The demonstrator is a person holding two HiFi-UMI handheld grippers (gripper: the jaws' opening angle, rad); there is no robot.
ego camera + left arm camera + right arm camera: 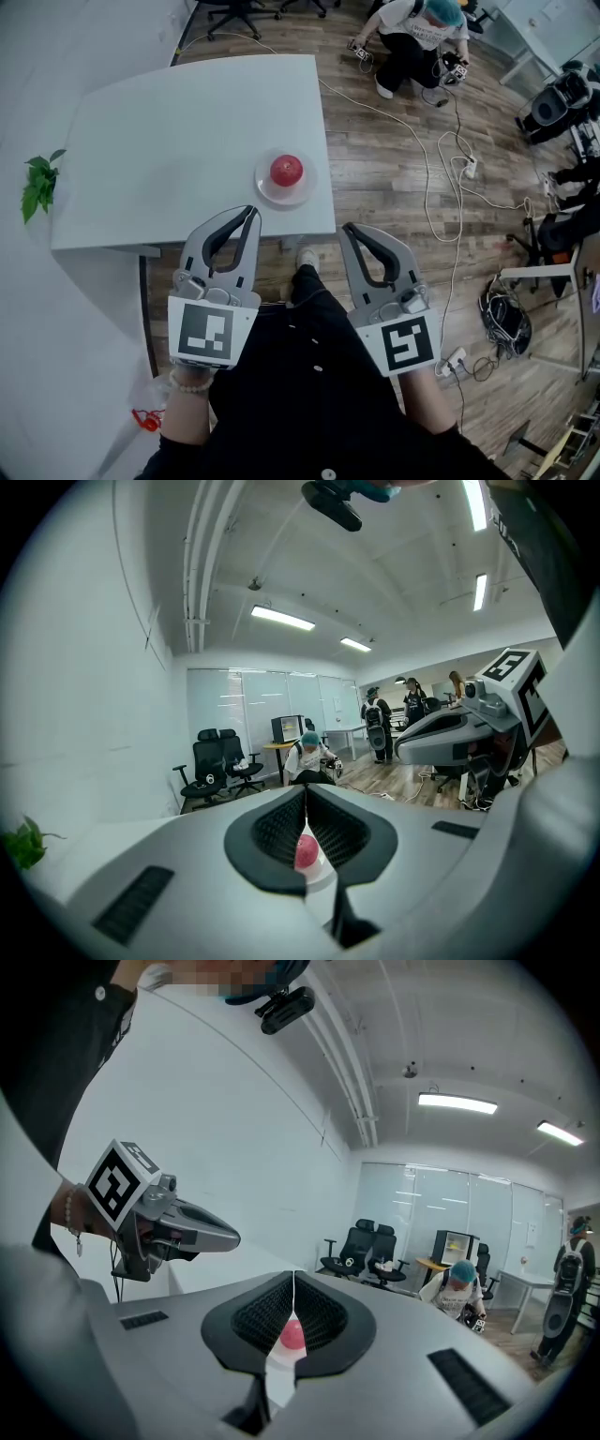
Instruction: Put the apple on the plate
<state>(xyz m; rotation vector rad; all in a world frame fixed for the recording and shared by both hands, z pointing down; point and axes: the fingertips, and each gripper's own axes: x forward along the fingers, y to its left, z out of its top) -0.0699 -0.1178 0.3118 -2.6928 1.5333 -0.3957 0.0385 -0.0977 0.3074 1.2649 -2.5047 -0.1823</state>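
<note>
Closest to me, I hold the left gripper [251,213] and the right gripper [349,229] side by side, both pointing ahead toward the desk [159,150]. In each gripper's own view the jaws are pressed together at the tips with nothing between them, so both are closed and empty. From the head view, the left tip sits at the near edge of the desk, while the right tip hangs just off that edge, over the wooden floor [394,197]. Just beyond the left tip, near the desk's near right corner, the red apple [286,170] sits upright in the middle of a small pale plate [266,190], apart from both grippers. Off at the desk's left edge I see a green leafy plant [37,184]. Farther out, white cables [429,178] snake across the floor to a power strip [471,167]. Beyond them a person [412,33] crouches on the floor, with black office chairs [234,11] at the back.
</note>
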